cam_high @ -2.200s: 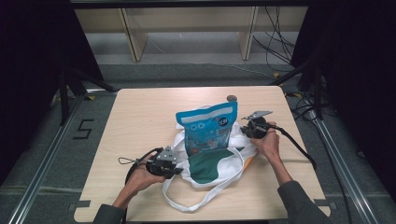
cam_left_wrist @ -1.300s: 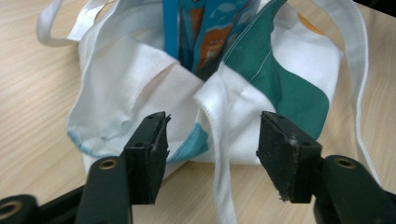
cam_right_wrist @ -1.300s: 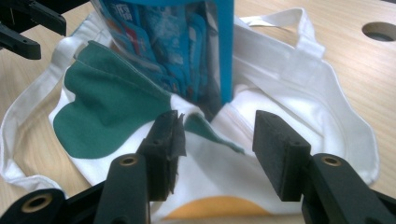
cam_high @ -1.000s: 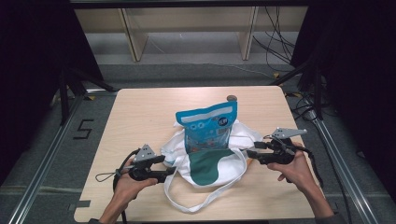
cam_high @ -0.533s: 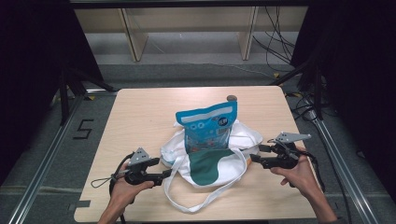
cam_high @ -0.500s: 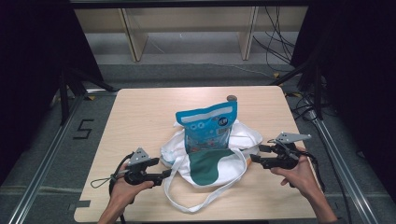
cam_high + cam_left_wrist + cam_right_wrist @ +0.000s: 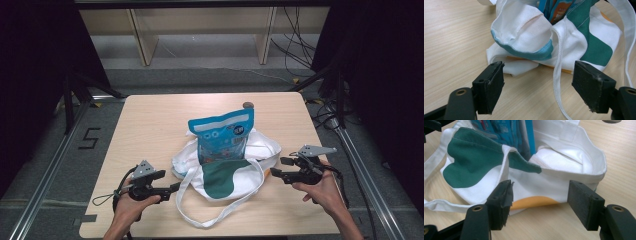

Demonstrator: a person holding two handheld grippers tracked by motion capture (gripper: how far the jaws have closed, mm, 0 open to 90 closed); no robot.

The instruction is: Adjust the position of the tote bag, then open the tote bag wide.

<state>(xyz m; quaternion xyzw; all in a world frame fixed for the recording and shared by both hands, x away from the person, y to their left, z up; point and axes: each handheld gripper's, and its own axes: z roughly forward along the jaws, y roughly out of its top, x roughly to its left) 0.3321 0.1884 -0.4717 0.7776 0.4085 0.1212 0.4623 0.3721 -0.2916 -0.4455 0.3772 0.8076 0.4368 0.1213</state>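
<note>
The left gripper (image 7: 176,187) rests low on the table (image 7: 150,125), and its jaws have just been opening, with nothing between them. The bag (image 7: 225,175) sits mid-table, slumped open so the blue pouch (image 7: 222,135) stands inside it. The right gripper (image 7: 276,167), its jaws likewise just spread and empty, hovers beside the bag's rim.
</note>
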